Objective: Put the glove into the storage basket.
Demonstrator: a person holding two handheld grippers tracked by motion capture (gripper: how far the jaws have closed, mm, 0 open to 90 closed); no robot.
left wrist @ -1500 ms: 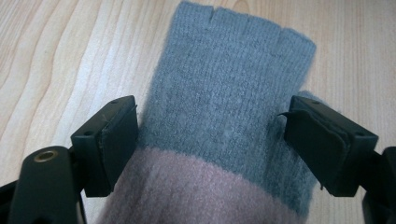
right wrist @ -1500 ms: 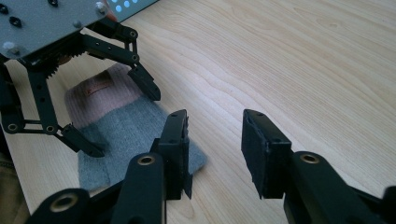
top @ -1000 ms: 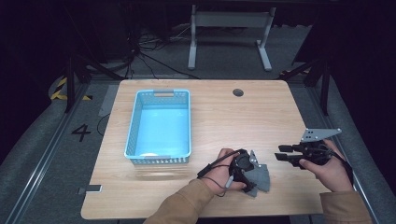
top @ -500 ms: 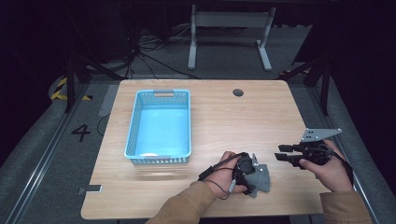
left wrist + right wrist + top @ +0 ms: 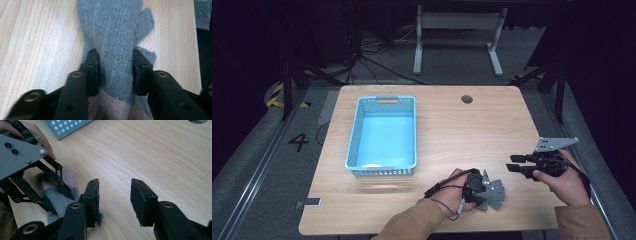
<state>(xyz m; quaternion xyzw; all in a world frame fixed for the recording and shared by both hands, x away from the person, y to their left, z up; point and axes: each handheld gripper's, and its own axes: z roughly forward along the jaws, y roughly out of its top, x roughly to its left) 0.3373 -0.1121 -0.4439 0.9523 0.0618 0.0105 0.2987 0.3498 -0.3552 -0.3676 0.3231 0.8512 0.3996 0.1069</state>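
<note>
Left hand-held gripper (image 5: 113, 72) just closed, clamped on grey knit glove (image 5: 117, 32), flat on tabletop (image 5: 447, 125) near front edge, right of blue basket (image 5: 383, 134). Right hand-held gripper (image 5: 113, 197) jaws apart, nothing between, hovering just beside glove.

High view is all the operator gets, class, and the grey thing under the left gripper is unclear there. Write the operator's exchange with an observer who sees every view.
Operator: What is that grey thing?
Observer: A grey knitted glove with a pink cuff, lying flat on the wooden table.
Operator: Does the left gripper have it?
Observer: Yes. The left gripper has just been closing, and its pads now press the glove's two sides near the cuff.
Operator: And the right gripper?
Observer: The right gripper has its jaws apart, with bare table between them.
</note>
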